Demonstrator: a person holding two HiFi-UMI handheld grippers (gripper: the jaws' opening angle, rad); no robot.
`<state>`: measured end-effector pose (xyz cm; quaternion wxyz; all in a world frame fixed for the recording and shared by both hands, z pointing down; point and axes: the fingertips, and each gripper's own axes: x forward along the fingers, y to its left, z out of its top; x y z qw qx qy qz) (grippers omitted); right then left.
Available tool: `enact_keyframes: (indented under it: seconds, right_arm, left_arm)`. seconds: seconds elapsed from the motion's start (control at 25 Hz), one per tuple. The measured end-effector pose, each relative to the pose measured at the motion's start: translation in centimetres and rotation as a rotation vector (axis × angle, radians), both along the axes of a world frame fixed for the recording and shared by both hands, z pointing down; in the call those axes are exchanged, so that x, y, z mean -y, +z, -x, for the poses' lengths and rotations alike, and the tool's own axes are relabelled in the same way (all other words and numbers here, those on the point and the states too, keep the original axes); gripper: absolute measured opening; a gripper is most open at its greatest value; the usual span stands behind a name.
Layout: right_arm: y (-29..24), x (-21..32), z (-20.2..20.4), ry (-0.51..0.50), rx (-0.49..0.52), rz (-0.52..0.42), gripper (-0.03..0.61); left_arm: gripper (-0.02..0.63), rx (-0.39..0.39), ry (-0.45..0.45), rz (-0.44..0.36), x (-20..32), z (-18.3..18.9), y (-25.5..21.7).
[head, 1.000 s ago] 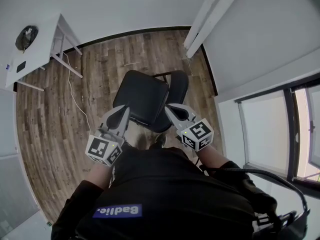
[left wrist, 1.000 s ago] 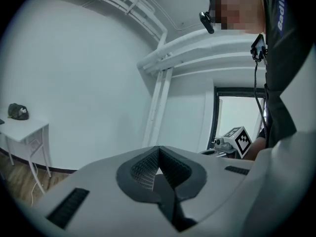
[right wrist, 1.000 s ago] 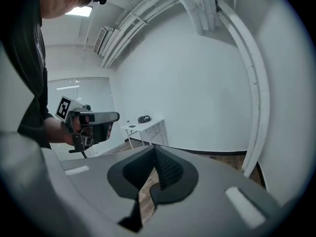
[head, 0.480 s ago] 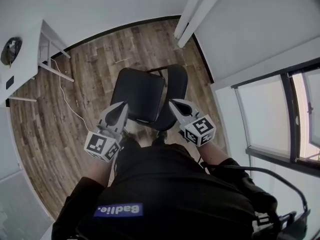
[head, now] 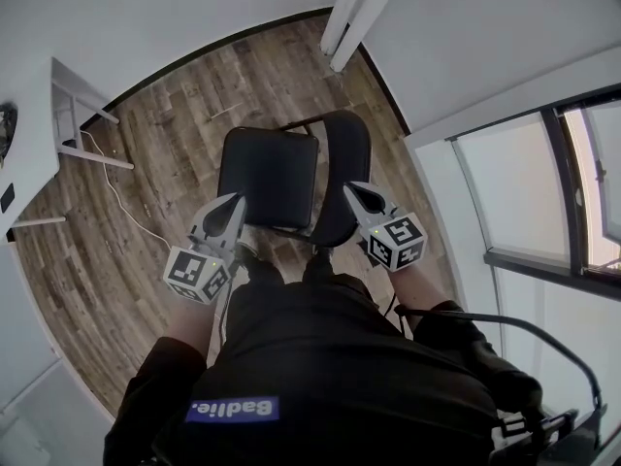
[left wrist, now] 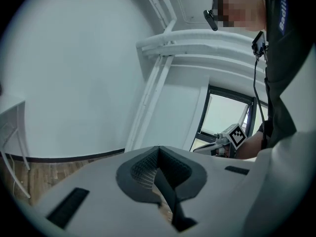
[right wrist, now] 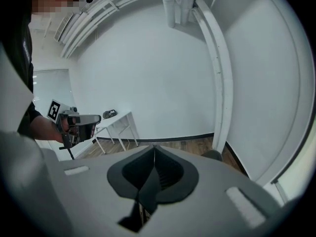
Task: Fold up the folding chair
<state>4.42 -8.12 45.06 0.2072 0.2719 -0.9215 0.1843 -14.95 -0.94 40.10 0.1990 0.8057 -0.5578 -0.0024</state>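
On wood-plank floor (head: 184, 115) (white walls (head: 146, 8) around), black folding chair (head: 270, 175)

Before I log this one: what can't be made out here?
Folding chair: legs and hinges mostly hidden beneath it, head view.
Same chair, left gripper view: blocked by the left hand-held gripper itself.
White table: cut off by head view's left edge.

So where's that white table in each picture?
Head view: white table at the far left edge.
Left gripper view: far left edge, top and legs.
Right gripper view: left of centre, mid-height.
Shared landmark: the tall white pipe.
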Motion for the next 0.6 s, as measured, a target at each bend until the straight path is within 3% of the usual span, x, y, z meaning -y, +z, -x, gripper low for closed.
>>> enact_keyframes:
  seconds: [0.6]
  right_arm:
    - [7.5, 3.9, -3.1, 0.156, -0.153, 0.156, 0.071]
  left_arm:
    - [0.006, -0.077, 0.062, 0.206, 2.0, 5.3, 12.8]
